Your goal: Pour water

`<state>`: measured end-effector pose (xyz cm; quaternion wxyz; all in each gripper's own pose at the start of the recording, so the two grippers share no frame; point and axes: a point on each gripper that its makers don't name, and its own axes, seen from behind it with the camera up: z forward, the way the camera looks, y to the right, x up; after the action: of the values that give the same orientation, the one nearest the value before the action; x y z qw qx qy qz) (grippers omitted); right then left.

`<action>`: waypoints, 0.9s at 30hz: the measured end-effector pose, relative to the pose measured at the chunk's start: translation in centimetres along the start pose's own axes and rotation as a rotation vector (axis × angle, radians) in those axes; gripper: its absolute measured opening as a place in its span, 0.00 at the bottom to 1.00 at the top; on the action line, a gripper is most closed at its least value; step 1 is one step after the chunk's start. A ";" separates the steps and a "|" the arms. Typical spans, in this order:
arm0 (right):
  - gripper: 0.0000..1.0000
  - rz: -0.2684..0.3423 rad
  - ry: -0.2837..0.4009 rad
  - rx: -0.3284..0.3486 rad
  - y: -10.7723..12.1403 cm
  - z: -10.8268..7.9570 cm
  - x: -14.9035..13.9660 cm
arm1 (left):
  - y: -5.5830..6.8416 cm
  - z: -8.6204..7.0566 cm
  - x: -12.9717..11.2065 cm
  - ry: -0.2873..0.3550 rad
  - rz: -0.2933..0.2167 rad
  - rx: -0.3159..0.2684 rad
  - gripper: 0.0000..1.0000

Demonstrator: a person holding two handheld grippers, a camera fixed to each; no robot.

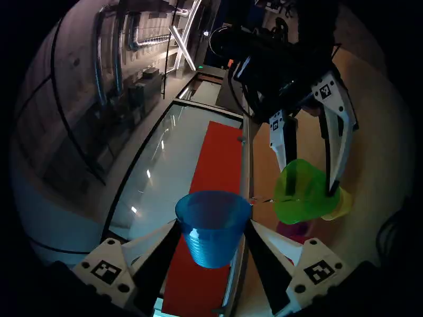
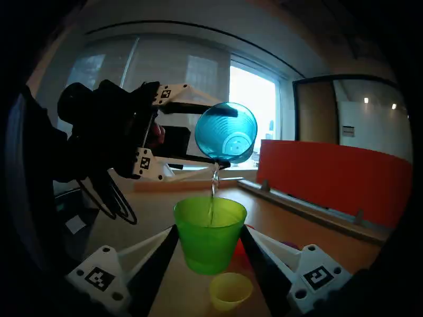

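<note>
My left gripper (image 1: 213, 233) is shut on a blue translucent cup (image 1: 211, 214). In the right gripper view that blue cup (image 2: 226, 132) is tipped over, mouth down, held by the left gripper (image 2: 224, 137) and a hand. A thin stream of water (image 2: 214, 185) falls from its rim into a green cup (image 2: 210, 238). My right gripper (image 2: 210, 228) is shut on the green cup, which stands upright just below the blue one. In the left gripper view the green cup (image 1: 299, 193) sits between the right gripper's white fingers (image 1: 341, 121).
A small yellow cup (image 2: 230, 290) stands on the wooden desk (image 2: 296, 222) under the green cup, with red and purple items behind it. A red partition (image 2: 338, 179) runs along the desk's far side. A window (image 2: 248, 105) lies behind, and black cables (image 2: 113, 203) hang at left.
</note>
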<state>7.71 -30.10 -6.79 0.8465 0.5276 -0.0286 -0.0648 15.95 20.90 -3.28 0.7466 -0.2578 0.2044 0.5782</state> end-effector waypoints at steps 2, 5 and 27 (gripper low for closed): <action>0.87 -0.002 0.002 0.000 0.0 0.0 0.0 | -0.2 0.0 0.0 -0.001 0.007 0.003 0.83; 0.87 -0.002 0.004 0.001 0.0 0.0 0.2 | -0.3 -0.1 0.1 -0.001 0.016 0.006 0.83; 0.87 -0.009 0.017 0.004 -0.3 0.2 0.7 | -1.0 -0.2 0.7 0.007 0.072 0.013 0.83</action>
<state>8.32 -30.52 -7.01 0.8454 0.5300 -0.0191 -0.0642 17.11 21.13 -3.69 0.7261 -0.2477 0.2200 0.6025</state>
